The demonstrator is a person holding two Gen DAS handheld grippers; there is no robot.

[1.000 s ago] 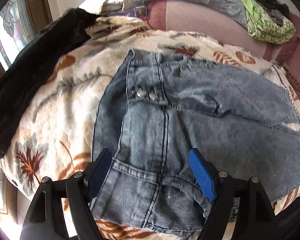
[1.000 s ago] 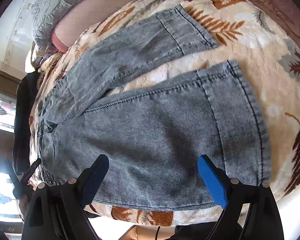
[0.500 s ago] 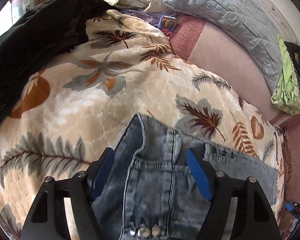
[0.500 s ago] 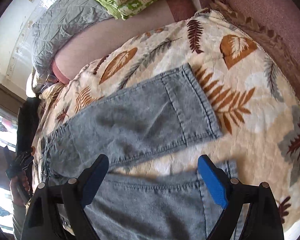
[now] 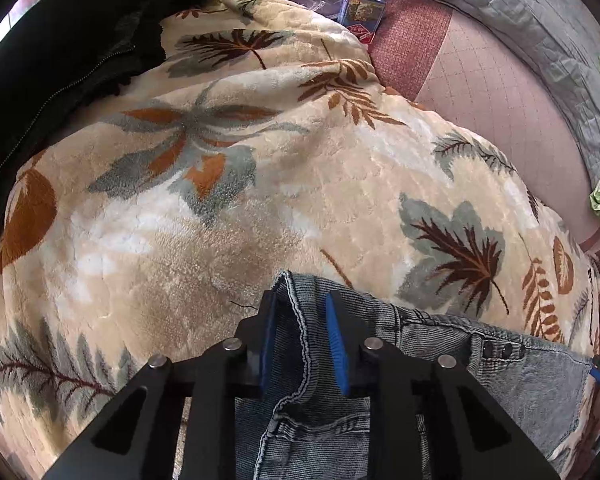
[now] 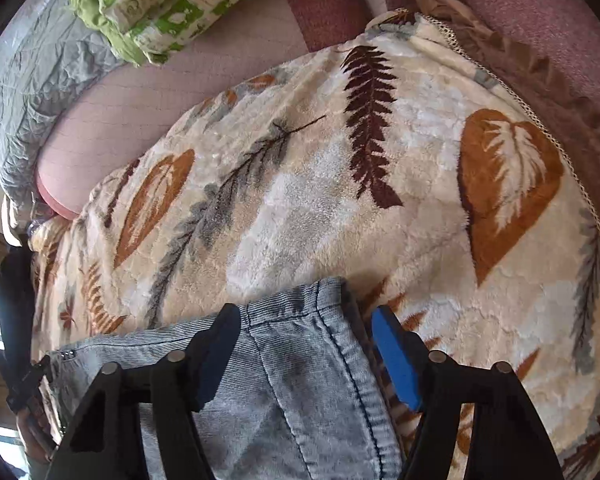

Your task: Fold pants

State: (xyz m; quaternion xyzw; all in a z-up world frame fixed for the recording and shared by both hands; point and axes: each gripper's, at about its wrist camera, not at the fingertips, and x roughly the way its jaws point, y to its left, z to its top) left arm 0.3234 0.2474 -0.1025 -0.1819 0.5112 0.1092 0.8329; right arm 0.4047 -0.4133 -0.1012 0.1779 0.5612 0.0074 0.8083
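The work surface is a bed or couch covered by a cream plush blanket (image 5: 228,216) printed with brown, orange and grey leaves; its braided edge shows at the far right in the right wrist view. Beyond the blanket lies a pink quilted cover (image 5: 496,92), and at the far edge a grey quilted pillow (image 5: 540,12) with a green and white patterned cloth (image 6: 160,4) resting by it. A black garment (image 5: 60,52) with a zip lies along the far left of the blanket, and a small printed box (image 5: 362,12) sits near the pillows. Bright window light shows at the left rim of both views. The jeans (image 5: 460,352), faded blue denim, lie flat on the near part of the blanket. The left claw (image 5: 300,340) is narrow and closing, with the raised waistband edge of the jeans standing between its blue pads; whether the pads already press the denim cannot be told. The right claw (image 6: 300,352) stands fairly wide and is closing over a leg hem of the jeans, the denim lying between the fingers, the right pad clear of the cloth.
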